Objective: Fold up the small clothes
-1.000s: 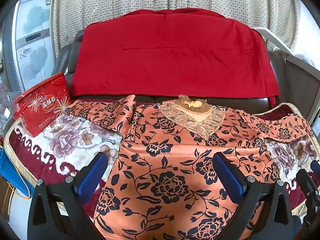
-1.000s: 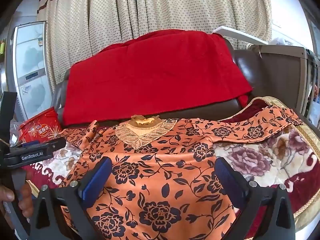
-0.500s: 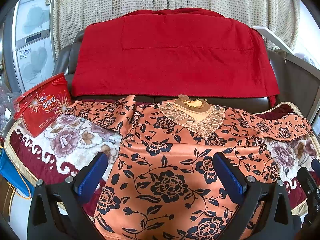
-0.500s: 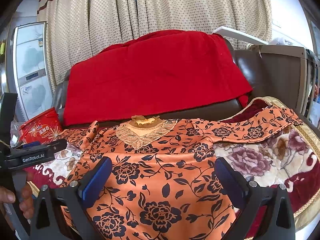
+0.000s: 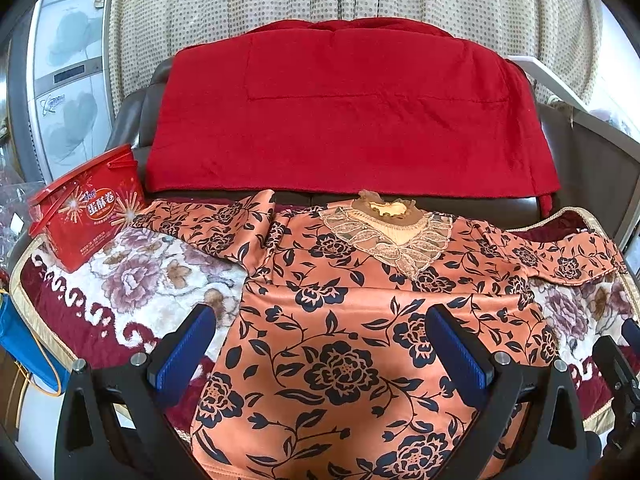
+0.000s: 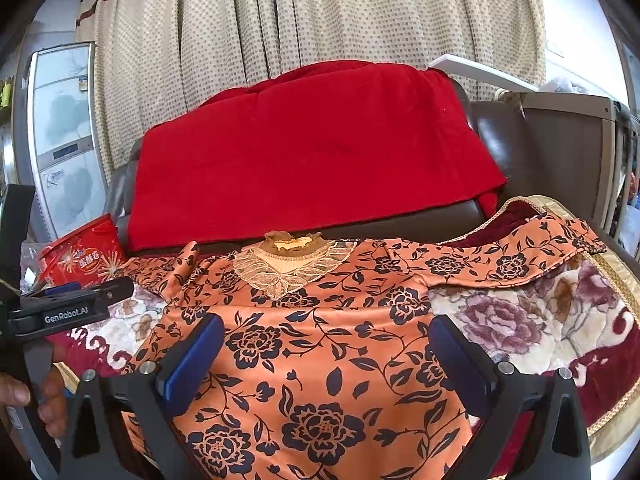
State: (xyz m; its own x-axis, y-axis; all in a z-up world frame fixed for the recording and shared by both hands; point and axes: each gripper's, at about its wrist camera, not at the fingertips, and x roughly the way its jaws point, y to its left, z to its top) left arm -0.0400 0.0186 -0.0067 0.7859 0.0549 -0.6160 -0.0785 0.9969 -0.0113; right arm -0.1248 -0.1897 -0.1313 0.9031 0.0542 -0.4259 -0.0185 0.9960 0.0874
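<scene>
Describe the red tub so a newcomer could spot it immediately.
Start at the floral blanket covering the sofa seat; the orange flowered top lies on it. The red tub, at the blanket's far left corner, is the only rigid, printed container.

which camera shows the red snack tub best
The left wrist view: the red plastic snack tub shows whole, lid, handle and label, on the floral blanket. In the right wrist view it sits smaller, its bottom hidden behind the left claw.

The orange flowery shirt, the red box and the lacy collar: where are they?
orange flowery shirt [image 5: 340, 360], left wrist view, on its front panel.
red box [image 5: 90, 216], left wrist view, on its printed side.
lacy collar [image 6: 280, 272], right wrist view, on the lace below the neck.
</scene>
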